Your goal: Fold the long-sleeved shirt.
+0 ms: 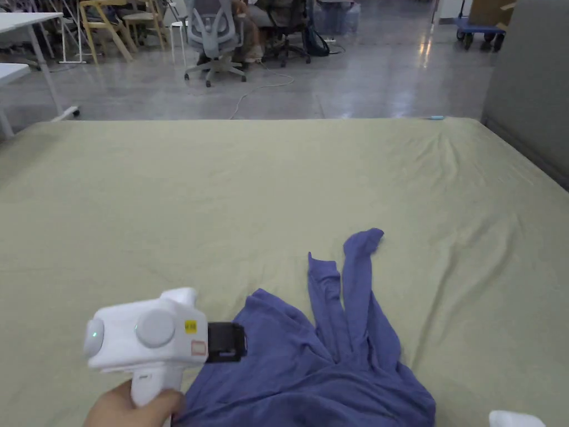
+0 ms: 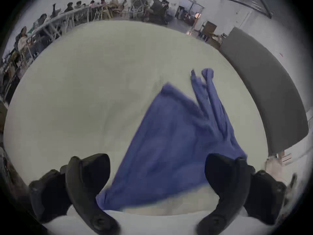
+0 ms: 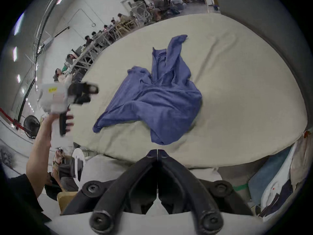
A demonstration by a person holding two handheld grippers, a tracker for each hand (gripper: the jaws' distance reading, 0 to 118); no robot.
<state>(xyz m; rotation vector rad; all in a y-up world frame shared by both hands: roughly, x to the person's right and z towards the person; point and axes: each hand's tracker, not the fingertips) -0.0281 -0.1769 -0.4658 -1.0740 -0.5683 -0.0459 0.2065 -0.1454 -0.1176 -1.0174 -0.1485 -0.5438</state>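
Note:
A blue long-sleeved shirt [image 1: 333,361] lies crumpled near the front edge of the pale green sheet [image 1: 222,211], with both sleeves [image 1: 355,278] stretched side by side away from me. My left gripper [image 1: 236,342] hovers at the shirt's left edge, held in a hand. Its jaws stand wide apart in the left gripper view, my left gripper [image 2: 157,160] open just above the shirt [image 2: 169,145] and holding nothing. My right gripper [image 3: 157,151] is shut and empty, its tips just short of the shirt's [image 3: 152,103] near hem. The left gripper [image 3: 83,92] also shows there, blurred.
A grey partition [image 1: 528,83] runs along the sheet's right side. Office chairs [image 1: 214,33] and tables stand on the floor beyond the far edge, with people seated there [image 2: 157,8]. A heap of other clothes [image 3: 274,184] lies below the front right corner.

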